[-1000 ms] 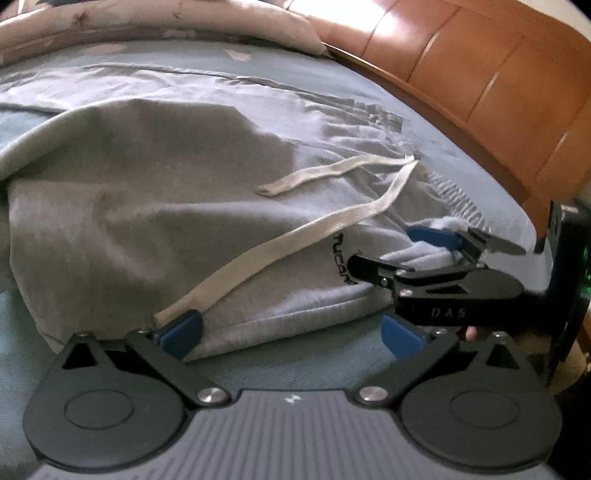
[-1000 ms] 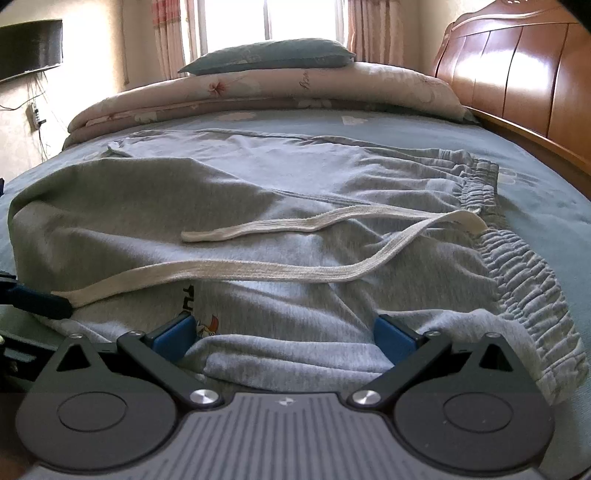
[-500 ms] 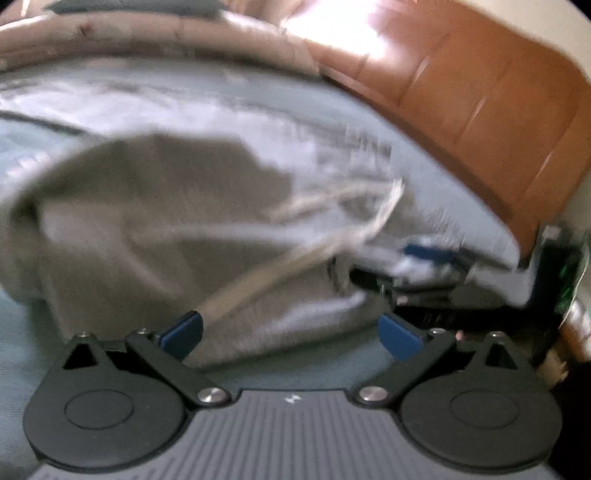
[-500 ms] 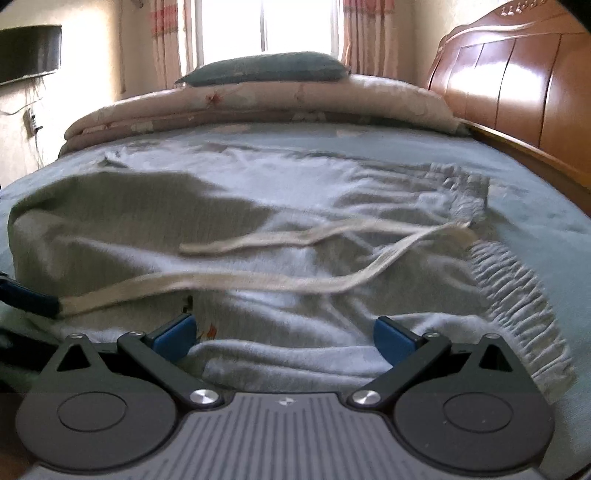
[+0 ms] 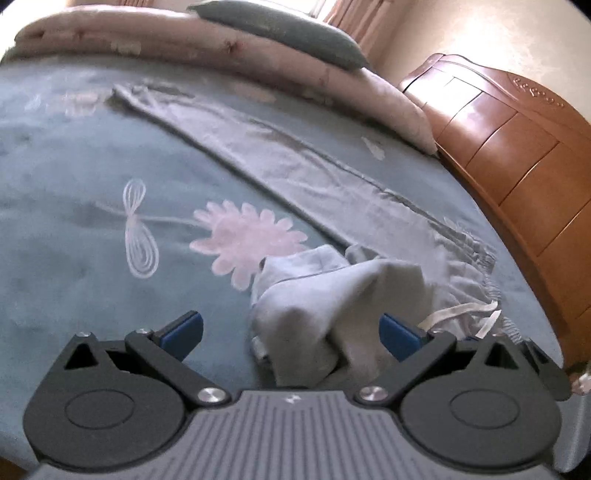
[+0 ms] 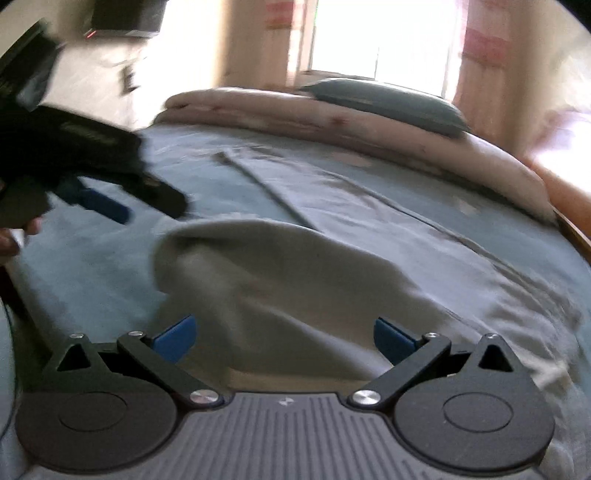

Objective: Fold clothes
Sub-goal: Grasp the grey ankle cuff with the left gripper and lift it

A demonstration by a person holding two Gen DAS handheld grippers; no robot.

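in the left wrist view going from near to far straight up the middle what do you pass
Bunched grey trouser fabric → pink flower print on the bedspread → flat grey trouser leg → rolled pink quilt → grey-green pillow.

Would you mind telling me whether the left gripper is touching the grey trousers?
Cannot tell. In the left wrist view a bunched fold of the grey trousers rises between the open jaws of the left gripper, but no contact or gap with either blue pad shows plainly.

Window (image 6: 376, 37) glare — motion blur, fisheye-warped edges.
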